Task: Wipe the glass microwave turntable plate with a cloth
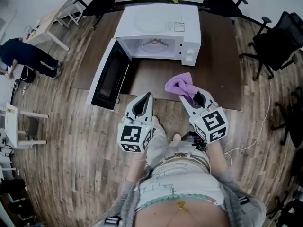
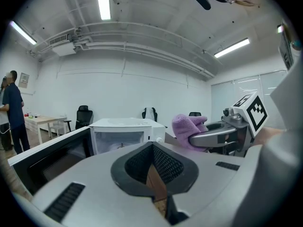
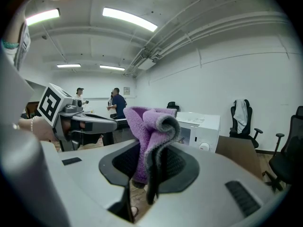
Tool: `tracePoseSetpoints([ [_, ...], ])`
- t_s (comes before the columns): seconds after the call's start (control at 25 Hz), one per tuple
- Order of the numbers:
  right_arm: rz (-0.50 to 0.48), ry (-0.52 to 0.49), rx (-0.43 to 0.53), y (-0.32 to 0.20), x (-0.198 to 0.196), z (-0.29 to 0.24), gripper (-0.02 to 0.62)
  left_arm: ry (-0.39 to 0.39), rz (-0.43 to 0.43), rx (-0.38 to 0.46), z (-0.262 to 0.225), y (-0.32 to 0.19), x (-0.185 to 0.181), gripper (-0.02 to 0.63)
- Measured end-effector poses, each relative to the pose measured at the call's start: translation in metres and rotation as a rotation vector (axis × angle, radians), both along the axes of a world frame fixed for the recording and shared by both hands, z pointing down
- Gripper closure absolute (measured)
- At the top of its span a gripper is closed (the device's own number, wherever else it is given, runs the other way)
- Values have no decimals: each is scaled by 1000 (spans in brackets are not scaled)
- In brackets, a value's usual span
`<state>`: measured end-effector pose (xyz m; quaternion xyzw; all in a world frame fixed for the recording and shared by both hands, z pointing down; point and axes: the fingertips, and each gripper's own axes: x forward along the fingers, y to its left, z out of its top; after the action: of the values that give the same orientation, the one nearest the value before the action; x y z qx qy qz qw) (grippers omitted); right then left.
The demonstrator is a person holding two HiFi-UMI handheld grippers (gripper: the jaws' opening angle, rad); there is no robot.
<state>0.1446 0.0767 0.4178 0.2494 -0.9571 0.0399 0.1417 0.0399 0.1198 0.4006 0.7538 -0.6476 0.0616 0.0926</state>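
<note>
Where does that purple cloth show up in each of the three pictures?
Head view: the purple cloth sits right of centre, gripped by the right gripper.
Left gripper view: right of centre, clamped in the other gripper.
Right gripper view: dead centre, pinched between the jaws.
Shared landmark: the white microwave, behind the cloth in all three views.

The left gripper [image 2: 152,148] has its jaws together with nothing between them, pointing at the white microwave [image 2: 127,128]. The microwave's door [image 2: 49,156] hangs open to its left. Right of the microwave, the right gripper [image 2: 196,137] clamps a purple cloth [image 2: 186,126]. A person [image 2: 11,110] stands far left of the microwave.
</note>
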Motion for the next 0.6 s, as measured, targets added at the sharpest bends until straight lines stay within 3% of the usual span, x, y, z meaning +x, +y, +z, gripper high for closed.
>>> tracePoseSetpoints([
  [0.6,99,7,48,-89,-89,-17,491,28,157,8,-2,-103,-78,601],
])
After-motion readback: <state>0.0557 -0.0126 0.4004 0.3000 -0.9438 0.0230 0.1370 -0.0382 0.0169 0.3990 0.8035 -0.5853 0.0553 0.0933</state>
